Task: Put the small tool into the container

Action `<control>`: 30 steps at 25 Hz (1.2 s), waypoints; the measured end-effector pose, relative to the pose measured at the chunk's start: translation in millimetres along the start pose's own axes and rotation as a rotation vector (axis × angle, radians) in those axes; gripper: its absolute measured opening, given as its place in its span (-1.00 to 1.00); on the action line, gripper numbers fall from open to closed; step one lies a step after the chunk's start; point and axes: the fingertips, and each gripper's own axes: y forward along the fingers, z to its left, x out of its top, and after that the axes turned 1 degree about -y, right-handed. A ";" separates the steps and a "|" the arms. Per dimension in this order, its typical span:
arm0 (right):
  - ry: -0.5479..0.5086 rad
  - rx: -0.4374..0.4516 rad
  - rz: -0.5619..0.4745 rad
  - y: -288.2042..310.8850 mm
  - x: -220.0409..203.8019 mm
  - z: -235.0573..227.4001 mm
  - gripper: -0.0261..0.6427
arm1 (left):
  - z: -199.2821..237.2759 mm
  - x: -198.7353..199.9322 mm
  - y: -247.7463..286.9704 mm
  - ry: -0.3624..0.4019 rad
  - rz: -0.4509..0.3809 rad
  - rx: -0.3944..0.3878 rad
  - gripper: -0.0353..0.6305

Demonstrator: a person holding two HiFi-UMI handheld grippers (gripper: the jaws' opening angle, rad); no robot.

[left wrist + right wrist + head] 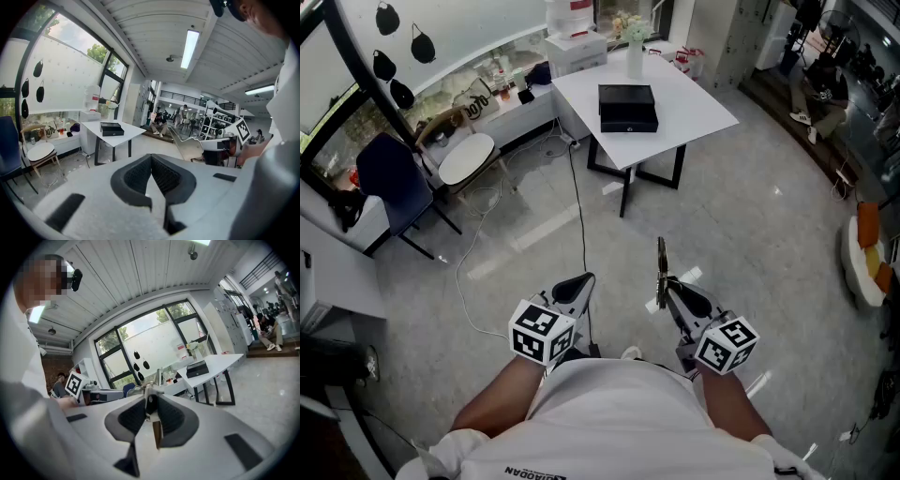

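Pale grey polished floor (pixel 750 206), a black cable (pixel 581 211) trailing across it. White surface (pixel 694 108) on black legs stands near tall, dark-framed windows (pixel 70 75). Blue chair (pixel 394 183) and round white stool (pixel 467 157) stand left of it in the head view. Ceiling (pixel 140 28) white, slatted; strip light (pixel 190 47) lit.
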 end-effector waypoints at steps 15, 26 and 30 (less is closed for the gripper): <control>0.071 0.059 -0.039 -18.3 1.8 -5.6 -0.71 | -19.9 -4.9 4.9 -0.002 -0.002 0.021 -0.87; 0.079 0.068 -0.002 -51.0 -10.5 -34.7 -0.71 | -53.4 -26.2 28.4 -0.065 0.031 0.028 -0.87; 0.090 0.051 -0.009 -57.9 -10.1 -44.2 -0.71 | -62.3 -25.7 36.5 -0.041 0.040 0.017 -0.87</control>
